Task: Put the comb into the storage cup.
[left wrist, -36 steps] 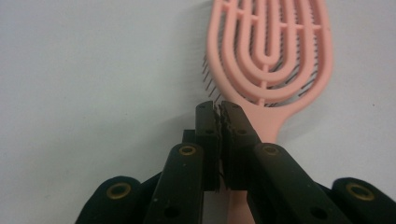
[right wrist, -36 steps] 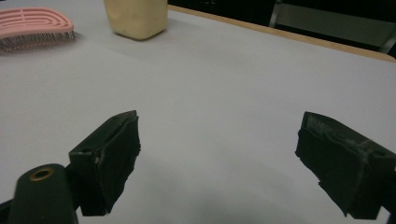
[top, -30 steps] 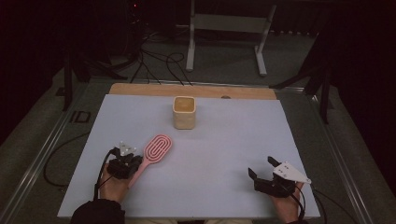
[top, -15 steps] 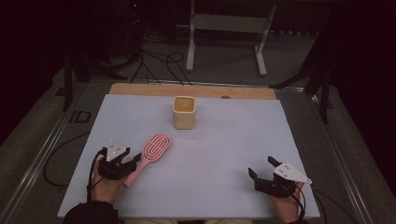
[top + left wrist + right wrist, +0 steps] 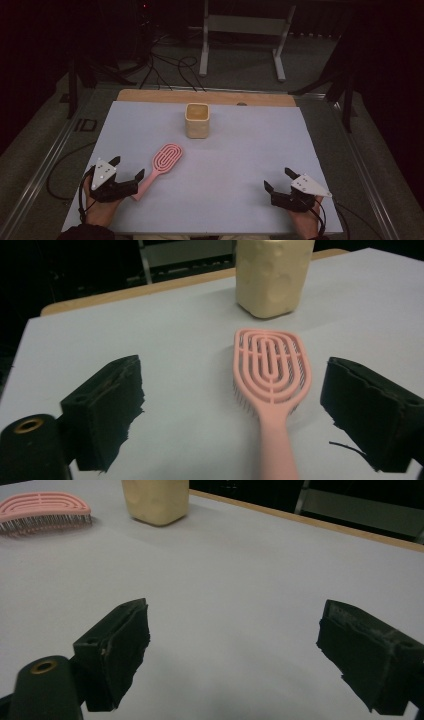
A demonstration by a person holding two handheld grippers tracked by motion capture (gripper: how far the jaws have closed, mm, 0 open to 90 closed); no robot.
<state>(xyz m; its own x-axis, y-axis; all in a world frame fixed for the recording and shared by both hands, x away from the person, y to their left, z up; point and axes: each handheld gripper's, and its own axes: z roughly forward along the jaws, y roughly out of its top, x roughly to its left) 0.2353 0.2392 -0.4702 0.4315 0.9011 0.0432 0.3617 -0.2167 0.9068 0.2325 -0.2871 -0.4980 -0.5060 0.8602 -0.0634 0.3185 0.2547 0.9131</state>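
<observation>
While its jaws have just been opening, left tool [image 5: 125,170] flanks pink brush [image 5: 161,164].

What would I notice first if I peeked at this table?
The pink brush pops out: it lies flat on the pale table, near the front left, its handle beside the open left gripper, whose jaws have just been opening and hold nothing. Behind it, toward the middle back, stands a yellowish cup.
</observation>
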